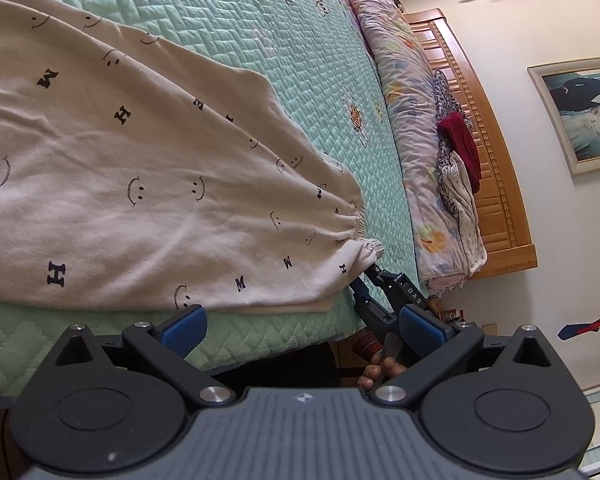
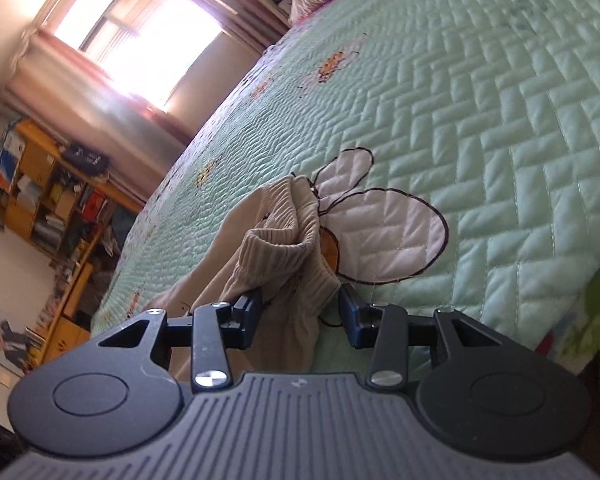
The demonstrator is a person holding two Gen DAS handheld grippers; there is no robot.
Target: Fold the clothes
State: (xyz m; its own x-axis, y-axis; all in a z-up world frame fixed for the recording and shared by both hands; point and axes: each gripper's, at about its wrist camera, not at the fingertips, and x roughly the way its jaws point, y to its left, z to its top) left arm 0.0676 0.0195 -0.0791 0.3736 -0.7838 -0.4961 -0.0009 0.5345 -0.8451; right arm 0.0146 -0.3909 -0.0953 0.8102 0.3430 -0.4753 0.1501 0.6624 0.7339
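One cream garment [image 1: 140, 168], printed with smiley faces and letters, lies spread across a mint-green quilted bedspread [image 1: 284, 60]; it looks like trousers or a sweatshirt, and which one is unclear. It lies mostly flat and wide, so the folding appears barely begun.

The left gripper [image 1: 300, 328] hovers at the near edge of the bed with its blue pads wide apart and nothing between them. Just beyond it, the right gripper [image 1: 380, 280] meets a gathered, ribbed cuff [image 1: 370, 248] at the garment's corner.

In the right wrist view, the right gripper [image 2: 300, 312] stands about half open with the ribbed cuff [image 2: 288, 248] bunched between its fingers; whether the pads actually press the cloth is uncertain.

A rumpled floral duvet [image 1: 404, 120] and a wooden headboard [image 1: 484, 152] lie beyond.
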